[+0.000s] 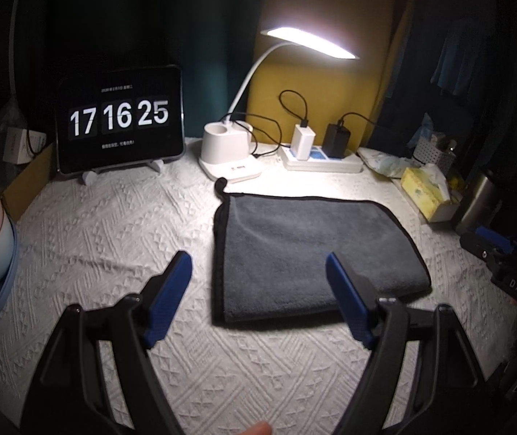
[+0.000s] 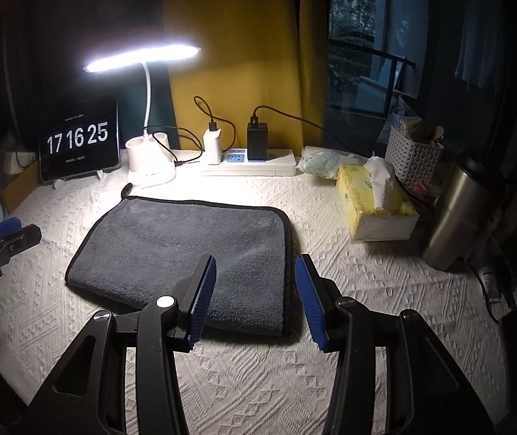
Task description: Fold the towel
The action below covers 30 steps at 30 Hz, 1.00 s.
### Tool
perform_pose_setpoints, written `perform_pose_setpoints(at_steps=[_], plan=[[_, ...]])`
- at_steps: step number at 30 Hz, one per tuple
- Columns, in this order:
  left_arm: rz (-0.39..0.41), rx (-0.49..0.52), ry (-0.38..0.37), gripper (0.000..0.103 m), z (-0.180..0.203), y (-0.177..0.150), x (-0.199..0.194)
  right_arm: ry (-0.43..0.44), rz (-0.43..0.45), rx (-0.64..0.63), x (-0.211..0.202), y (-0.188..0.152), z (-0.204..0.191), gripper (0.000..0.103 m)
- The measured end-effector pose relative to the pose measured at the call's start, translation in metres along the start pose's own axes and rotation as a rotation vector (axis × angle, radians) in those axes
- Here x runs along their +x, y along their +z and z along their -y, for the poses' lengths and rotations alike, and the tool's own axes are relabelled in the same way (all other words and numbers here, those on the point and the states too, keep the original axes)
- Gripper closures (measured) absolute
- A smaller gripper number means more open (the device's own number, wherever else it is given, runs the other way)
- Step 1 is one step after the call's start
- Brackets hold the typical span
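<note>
A grey towel (image 1: 309,253) with black edging lies folded on the tabletop (image 1: 113,224), which is covered with a white textured cloth; a small black loop sticks out from the towel's far left corner. The left gripper (image 1: 258,275) hovers above the near side of the towel with its jaws spread wide and holding nothing: the left blue pad sits over bare cloth just beside the towel's left edge, the right pad over the towel's near right part. The right gripper (image 2: 255,282) is also released and empty, its left pad over the towel's near right corner and its right pad just past the towel's right edge. Neither gripper can be seen touching the fabric. Behind the towel stand a lit desk lamp (image 2: 142,54) on a white base, a power strip (image 2: 247,163) with two chargers plugged in, and a tablet (image 1: 119,119) showing 17 16 25. To the right are a yellow tissue box (image 2: 371,199), a white basket (image 2: 410,156) and a steel tumbler (image 2: 454,214).
</note>
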<state>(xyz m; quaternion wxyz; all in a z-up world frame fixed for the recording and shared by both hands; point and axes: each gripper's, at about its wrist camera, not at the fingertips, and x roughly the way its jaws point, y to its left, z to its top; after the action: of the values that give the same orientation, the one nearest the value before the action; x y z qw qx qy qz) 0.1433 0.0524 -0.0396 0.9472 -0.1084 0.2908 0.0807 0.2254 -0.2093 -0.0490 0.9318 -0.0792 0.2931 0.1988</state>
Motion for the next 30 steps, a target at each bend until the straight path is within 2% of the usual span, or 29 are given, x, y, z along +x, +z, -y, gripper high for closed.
perform_pose_setpoints(at_steps=[30], plan=[[0.077, 0.034, -0.058, 0.025, 0.014, -0.042, -0.073, 0.006, 0.088, -0.012, -0.076, -0.036, -0.033, 0.055]])
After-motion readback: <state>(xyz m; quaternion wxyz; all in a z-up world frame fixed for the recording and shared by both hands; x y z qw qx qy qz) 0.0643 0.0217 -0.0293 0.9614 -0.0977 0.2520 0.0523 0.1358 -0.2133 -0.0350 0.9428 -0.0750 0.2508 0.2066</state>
